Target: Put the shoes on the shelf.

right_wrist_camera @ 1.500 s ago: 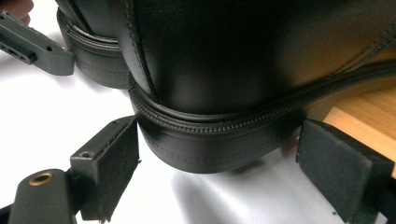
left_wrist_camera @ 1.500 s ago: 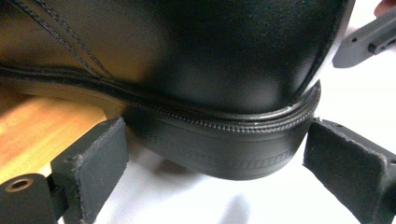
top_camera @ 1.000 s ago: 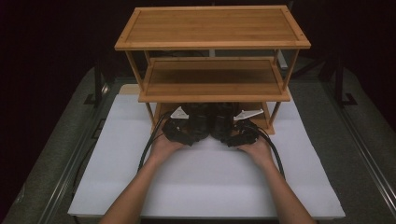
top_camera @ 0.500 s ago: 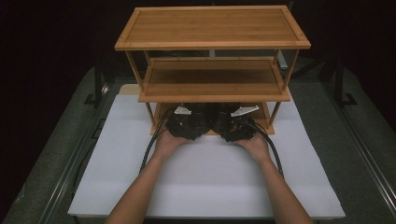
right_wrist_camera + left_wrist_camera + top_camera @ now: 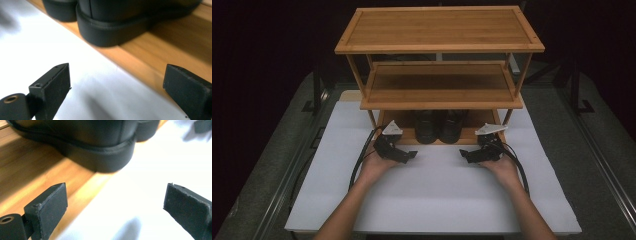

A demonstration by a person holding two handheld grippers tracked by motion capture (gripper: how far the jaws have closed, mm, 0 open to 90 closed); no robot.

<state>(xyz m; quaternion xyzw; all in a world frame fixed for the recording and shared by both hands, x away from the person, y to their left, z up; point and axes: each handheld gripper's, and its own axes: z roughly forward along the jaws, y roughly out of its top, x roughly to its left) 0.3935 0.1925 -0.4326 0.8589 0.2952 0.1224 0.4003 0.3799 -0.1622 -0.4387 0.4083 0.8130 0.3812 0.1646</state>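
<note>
Black shoes (image 5: 439, 126) on shelf, left gripper (image 5: 407, 155), right gripper (image 5: 466, 155), jaws apart

Dim, dark surroundings in the high view; bright white mat (image 5: 437, 200) at 6 o'clock. Overexposed glare in both gripper views, soft blur on near jaws, shadows at 6 o'clock.

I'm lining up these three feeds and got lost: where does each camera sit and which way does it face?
High view: above the person's side, looking forward and down at the rack; both forearms show.
Left gripper view: on the left gripper, facing the left shoe; open jaws show.
Right gripper view: on the right gripper, facing the right shoe.
All share the shoes.
</note>
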